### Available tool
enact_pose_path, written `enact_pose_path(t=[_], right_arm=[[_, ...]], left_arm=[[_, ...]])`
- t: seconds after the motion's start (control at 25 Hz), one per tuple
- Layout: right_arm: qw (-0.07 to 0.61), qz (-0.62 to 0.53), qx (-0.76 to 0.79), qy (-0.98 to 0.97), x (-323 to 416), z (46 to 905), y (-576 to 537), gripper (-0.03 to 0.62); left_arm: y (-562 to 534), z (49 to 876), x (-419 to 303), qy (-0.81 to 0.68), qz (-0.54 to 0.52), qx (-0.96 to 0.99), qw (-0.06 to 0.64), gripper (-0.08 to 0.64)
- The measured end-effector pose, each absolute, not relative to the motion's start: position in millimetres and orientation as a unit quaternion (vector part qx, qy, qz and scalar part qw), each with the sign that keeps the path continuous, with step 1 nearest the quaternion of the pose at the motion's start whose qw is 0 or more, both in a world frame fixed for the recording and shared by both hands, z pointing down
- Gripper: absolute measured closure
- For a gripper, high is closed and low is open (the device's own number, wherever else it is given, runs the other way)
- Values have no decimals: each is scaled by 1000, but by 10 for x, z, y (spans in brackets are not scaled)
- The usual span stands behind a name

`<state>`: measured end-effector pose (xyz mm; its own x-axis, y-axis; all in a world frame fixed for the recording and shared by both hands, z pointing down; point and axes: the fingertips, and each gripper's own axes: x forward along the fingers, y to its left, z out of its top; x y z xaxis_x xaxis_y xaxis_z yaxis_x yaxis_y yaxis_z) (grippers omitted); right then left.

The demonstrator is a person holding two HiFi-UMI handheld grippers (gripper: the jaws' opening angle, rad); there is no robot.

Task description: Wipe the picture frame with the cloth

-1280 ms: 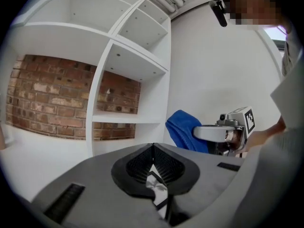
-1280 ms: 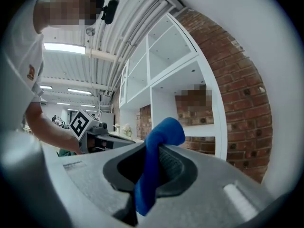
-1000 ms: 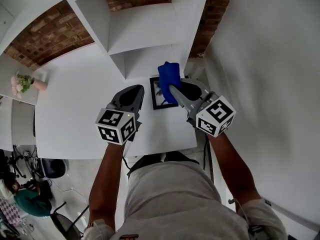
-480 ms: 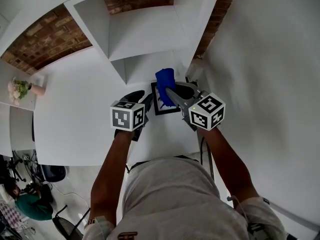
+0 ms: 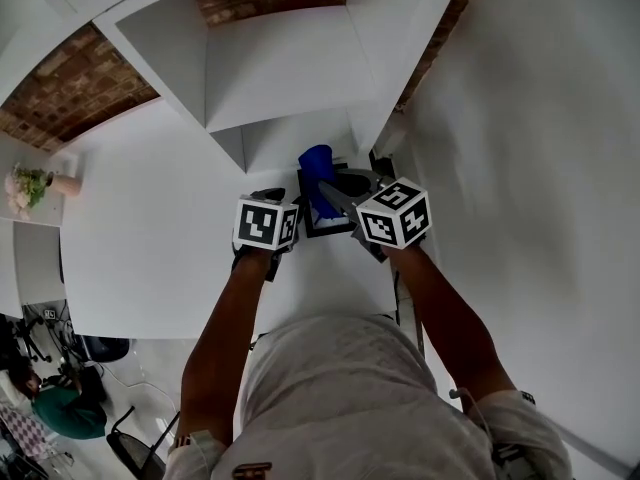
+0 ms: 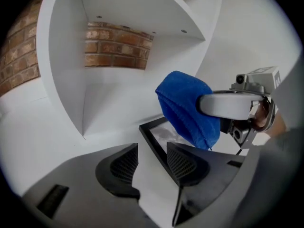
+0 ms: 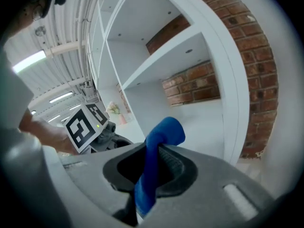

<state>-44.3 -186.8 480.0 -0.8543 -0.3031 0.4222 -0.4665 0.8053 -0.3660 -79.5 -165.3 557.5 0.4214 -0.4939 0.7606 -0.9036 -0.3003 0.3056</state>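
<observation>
Care suits the thin, black-rimmed rectangular picture frame [image 6: 164,133]. It lies flat, face up, on the white tabletop [image 5: 160,208], near its right end and just in front of the white open shelf unit [image 5: 280,68]. It looks light and stiff, with a pale glazed face that is probably fragile and slick. A hard wipe would likely skate it across the smooth table, so the sensible hold is on the narrow black rim, at the near left edge, pinning it without touching the face.

The soft blue cloth [image 7: 154,165] is bunched into a rounded wad. It should give way under pressure and follow the frame's surface. It hangs over the frame's far part, and I cannot tell whether it touches it.

The right gripper [image 5: 335,183] has its jaws clamped on that wad, with the cloth's folded end sticking out past the tips. The left gripper [image 6: 151,151] holds nothing. Its jaws have just been opening and now stand wide apart, with the frame's left rim running between them, under the right-hand pad, and neither pad pressing on it.

Both forearms reach forward from the body, with the marker cubes side by side. The left gripper tips steeply down at the table, while the right points closer to level, toward the shelves.
</observation>
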Motion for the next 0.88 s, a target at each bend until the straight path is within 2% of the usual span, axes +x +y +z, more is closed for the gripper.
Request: enact_pose_path(t=[0.52,0.88], right_arm=[[268,293,188,-898,-666,5382,-2002,545],[309,294,225,-876,-466,5619,-2075,545]], left_arm=[[-1632,5844,-781,-449,318,740,388,376],[-1640,5867,-808,-453,306,737,398,359]])
